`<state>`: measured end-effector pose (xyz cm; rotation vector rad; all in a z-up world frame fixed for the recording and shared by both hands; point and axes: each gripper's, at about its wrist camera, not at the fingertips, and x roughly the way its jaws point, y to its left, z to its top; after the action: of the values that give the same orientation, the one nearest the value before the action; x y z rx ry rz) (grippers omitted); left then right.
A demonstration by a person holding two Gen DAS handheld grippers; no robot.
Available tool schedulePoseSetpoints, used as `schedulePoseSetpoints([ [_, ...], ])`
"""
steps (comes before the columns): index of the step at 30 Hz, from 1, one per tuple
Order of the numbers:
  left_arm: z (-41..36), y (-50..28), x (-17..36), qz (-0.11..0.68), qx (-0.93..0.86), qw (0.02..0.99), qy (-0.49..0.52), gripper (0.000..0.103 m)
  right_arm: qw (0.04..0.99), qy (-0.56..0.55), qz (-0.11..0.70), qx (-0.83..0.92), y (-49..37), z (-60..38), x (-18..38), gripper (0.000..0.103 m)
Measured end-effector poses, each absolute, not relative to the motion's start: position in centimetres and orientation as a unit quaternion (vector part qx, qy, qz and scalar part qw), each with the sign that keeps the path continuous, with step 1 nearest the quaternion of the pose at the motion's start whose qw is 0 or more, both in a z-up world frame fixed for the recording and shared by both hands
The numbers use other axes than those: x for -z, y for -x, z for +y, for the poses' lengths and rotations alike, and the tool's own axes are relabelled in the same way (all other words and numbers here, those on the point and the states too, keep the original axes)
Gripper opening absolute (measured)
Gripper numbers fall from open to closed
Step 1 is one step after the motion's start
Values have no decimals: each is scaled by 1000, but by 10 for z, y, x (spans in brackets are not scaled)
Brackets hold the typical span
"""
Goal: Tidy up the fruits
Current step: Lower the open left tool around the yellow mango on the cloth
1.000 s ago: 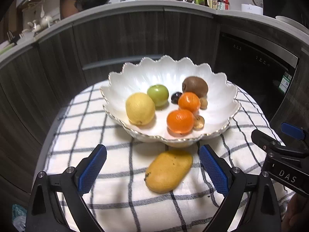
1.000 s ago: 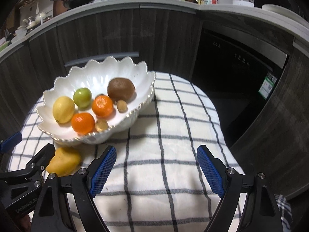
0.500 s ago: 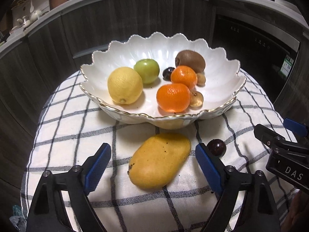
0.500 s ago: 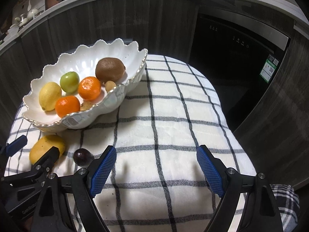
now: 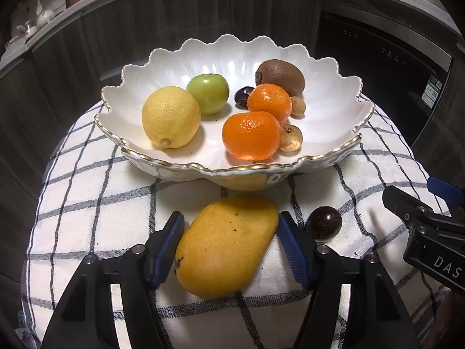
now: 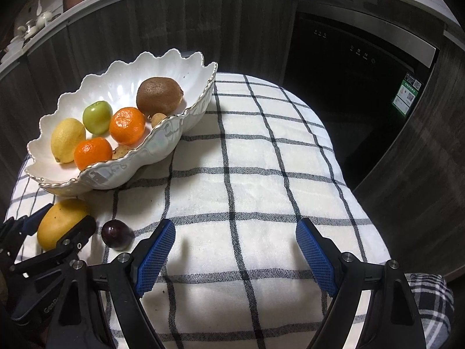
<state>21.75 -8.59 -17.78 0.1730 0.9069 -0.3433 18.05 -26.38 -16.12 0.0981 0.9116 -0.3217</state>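
Left gripper has dropped toward the cloth and its jaws have just been closing w/ the mango between them; the blue pads now sit right at its sides, looks like contact on the right one, but can't tell if it's truly clamped yet. Mango lies on the cloth just in front of the bowl, a dark plum beside it, also outside the bowl. Right gripper hangs wide apart w/ nothing in it, near that plum, so prob. mango goes into the bowl first, plum after.
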Motion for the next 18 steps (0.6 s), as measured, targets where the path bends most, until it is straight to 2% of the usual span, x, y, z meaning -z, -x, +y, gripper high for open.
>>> schedulePoseSetpoints([
  [18, -68, -199, 160, 429, 143, 889, -77, 58, 892, -50, 431, 124, -182, -250, 149, 86],
])
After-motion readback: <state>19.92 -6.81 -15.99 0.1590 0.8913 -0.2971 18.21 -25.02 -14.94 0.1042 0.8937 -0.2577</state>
